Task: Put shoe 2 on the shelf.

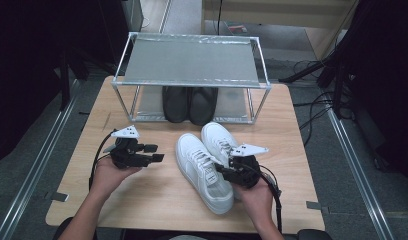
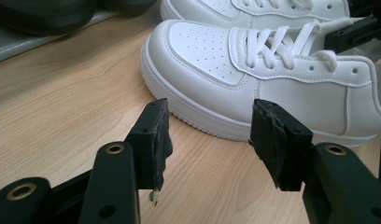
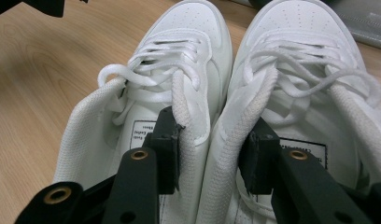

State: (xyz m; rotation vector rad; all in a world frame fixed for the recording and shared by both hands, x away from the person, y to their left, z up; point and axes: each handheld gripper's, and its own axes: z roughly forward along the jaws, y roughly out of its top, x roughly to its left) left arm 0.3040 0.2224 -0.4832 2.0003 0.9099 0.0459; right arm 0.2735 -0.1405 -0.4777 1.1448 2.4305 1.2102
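Observation:
Two white sneakers lie side by side on the wooden table, toes pointing away from me. My right gripper reaches into them from the heel end. One jaw sits inside the left sneaker and the other inside the right sneaker. The pads press the two inner collars together. My left gripper is open with nothing between its jaws, held just above the table to the left of the near sneaker and aimed at its side.
A metal-framed shoe rack stands at the back of the table. A pair of black shoes sits on its lower shelf, just beyond the sneakers' toes. Bare tabletop lies to the left and front.

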